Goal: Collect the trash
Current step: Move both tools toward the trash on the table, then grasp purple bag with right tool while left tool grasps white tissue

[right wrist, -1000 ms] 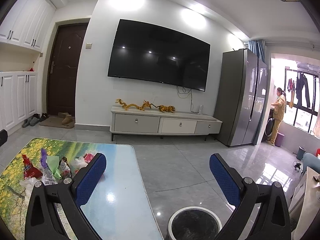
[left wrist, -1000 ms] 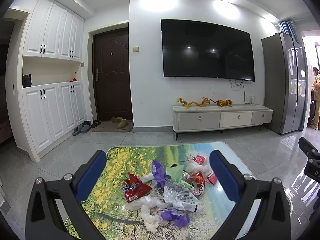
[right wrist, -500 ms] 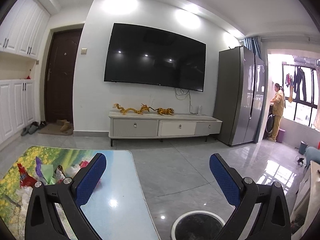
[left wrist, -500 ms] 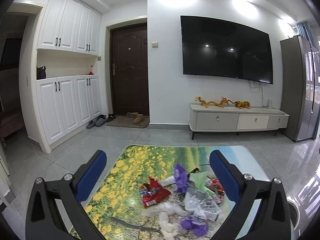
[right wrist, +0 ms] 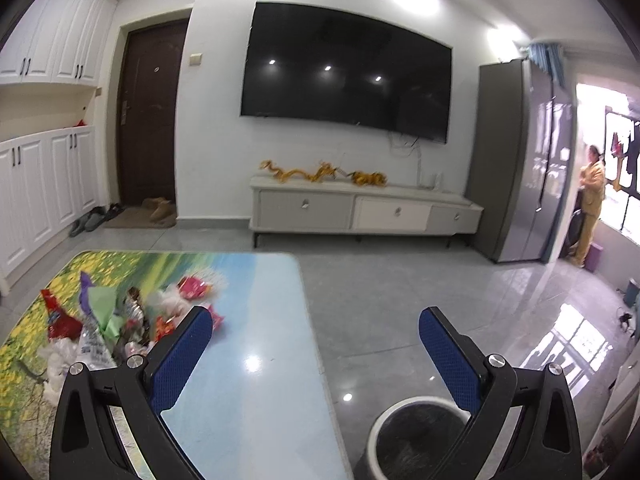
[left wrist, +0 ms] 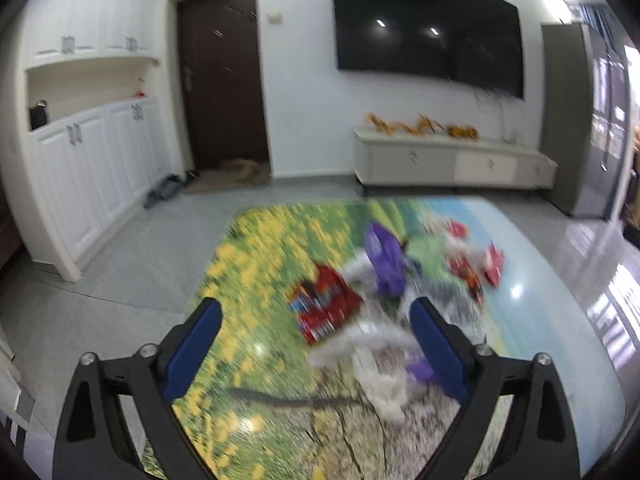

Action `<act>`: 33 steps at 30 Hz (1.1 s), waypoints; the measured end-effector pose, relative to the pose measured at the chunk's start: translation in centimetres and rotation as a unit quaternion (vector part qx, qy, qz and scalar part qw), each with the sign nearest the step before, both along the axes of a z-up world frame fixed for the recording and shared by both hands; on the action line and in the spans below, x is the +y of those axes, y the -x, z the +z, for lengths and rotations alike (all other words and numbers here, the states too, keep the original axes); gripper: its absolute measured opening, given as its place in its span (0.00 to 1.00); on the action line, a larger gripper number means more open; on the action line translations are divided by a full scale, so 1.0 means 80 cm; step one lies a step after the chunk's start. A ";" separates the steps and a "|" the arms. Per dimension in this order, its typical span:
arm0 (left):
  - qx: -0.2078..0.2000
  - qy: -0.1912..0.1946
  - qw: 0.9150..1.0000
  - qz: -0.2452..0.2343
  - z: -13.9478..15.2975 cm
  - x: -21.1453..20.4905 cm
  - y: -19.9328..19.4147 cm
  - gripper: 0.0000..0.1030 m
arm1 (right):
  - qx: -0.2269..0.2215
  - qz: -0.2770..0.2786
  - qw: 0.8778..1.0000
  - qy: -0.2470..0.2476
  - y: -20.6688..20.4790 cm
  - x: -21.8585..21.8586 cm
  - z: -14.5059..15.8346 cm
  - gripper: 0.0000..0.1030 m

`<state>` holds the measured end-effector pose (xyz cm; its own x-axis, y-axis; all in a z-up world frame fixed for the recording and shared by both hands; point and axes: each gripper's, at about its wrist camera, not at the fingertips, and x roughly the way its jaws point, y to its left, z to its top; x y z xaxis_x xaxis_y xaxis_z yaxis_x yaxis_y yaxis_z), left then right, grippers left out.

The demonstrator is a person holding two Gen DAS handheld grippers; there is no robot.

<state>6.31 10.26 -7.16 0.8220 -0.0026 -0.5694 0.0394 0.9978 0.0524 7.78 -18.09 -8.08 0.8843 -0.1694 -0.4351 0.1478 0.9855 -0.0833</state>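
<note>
Left gripper (left wrist: 316,322) spread wide, empty, above trash pile (left wrist: 384,296) on table (left wrist: 256,360). Right gripper (right wrist: 316,334) also spread, near bin (right wrist: 416,436). Drop lower, pinch 1 wrapper (left wrist: 324,308) w/ edge grip.

Table w/ trash pile, floor w/ bin

Low table (right wrist: 256,312), glossy flower-landscape top, carries a loose trash pile (left wrist: 392,292): red wrapper (left wrist: 324,308), purple bag (left wrist: 384,256), green paper, white plastic. Right half bare. Grey tile floor (right wrist: 400,300) holds white-rimmed bin (right wrist: 416,436) just beside table.
</note>
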 end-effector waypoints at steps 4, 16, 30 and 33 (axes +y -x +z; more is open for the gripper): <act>0.067 0.017 0.996 -0.062 -0.045 -0.013 -0.015 0.77 | 0.050 0.080 0.994 -0.054 -0.017 0.006 -0.023 1.00; 0.161 0.095 0.973 -0.137 -0.113 -0.012 -0.046 0.25 | 0.230 0.364 0.889 -0.154 -0.056 0.107 -0.090 0.41; 0.121 0.088 0.981 -0.121 -0.082 0.016 -0.016 0.12 | 0.285 0.411 0.862 -0.087 -0.080 0.193 -0.146 0.26; 0.108 0.082 0.984 -0.118 -0.066 0.016 -0.010 0.12 | 0.283 0.427 0.855 -0.081 -0.078 0.205 -0.150 0.17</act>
